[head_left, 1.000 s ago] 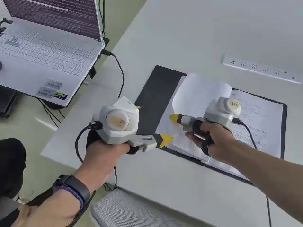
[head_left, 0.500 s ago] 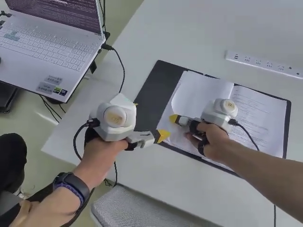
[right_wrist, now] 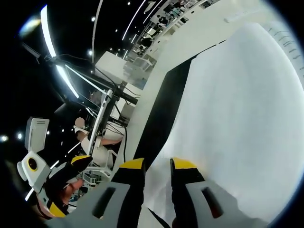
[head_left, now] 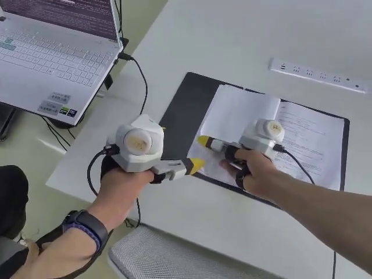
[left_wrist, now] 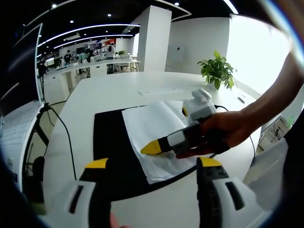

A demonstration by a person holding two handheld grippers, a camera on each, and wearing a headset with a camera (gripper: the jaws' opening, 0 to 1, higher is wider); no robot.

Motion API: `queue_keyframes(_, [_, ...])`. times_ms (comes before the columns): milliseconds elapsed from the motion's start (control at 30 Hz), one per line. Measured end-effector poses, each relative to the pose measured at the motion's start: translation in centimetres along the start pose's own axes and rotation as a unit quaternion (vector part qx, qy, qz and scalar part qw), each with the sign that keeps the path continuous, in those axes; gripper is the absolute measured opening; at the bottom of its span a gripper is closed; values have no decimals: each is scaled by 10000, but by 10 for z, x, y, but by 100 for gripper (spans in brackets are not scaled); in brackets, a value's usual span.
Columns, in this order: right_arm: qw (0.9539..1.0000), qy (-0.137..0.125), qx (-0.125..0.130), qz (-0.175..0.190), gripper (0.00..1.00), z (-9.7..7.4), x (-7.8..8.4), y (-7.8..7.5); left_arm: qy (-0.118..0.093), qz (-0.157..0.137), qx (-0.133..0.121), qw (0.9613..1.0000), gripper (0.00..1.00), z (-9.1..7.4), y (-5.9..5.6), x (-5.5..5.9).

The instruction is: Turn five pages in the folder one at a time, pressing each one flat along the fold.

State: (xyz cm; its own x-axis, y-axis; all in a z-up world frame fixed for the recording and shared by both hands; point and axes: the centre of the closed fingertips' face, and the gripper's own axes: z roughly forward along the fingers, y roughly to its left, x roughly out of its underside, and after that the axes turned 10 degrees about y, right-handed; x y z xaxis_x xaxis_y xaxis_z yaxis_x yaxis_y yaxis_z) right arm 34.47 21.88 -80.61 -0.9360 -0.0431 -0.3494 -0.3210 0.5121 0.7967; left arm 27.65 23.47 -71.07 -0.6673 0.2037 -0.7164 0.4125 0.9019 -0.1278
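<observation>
A black folder lies open on the white table, with a printed sheet on its right half. A turned white page lies over its left half; in the left gripper view this page rests on the black cover. My right gripper lies low on that page, pointing left. Its jaws are almost together with the page's edge between them. My left gripper hovers at the folder's near left edge. Its jaws stand wide apart, holding nothing, and point at the right gripper.
An open laptop stands on a stand at the far left, with a black cable running to the table. A white power strip lies behind the folder. A grey chair seat is below the table's near edge.
The turned page has come down flatter onto the left half. My right gripper has shifted slightly left with it. The left gripper has kept its place.
</observation>
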Motion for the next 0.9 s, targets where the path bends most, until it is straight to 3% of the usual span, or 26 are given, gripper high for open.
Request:
queue_keyframes(200, [9999, -34, -90, -58, 28, 0, 1, 7, 6, -25, -7, 10000, 72, -2, 0, 1])
queue_keyframes(400, [9995, 104, -205, -212, 38, 0, 2, 14, 36, -63, 6, 10000, 71, 0, 1, 4])
queue_keyframes(500, [9982, 244, -293, -471, 42, -5, 8, 22, 64, -65, 25, 10000, 70, 4, 4, 7])
queue_keyframes(633, [9979, 183, -385, -484, 44, -12, 7, 25, 37, -36, 38, 10000, 70, 6, 6, 6])
queue_keyframes(900, [9953, 104, -261, -925, 45, -33, -3, 25, 28, 34, 55, 10000, 69, 9, 9, 0])
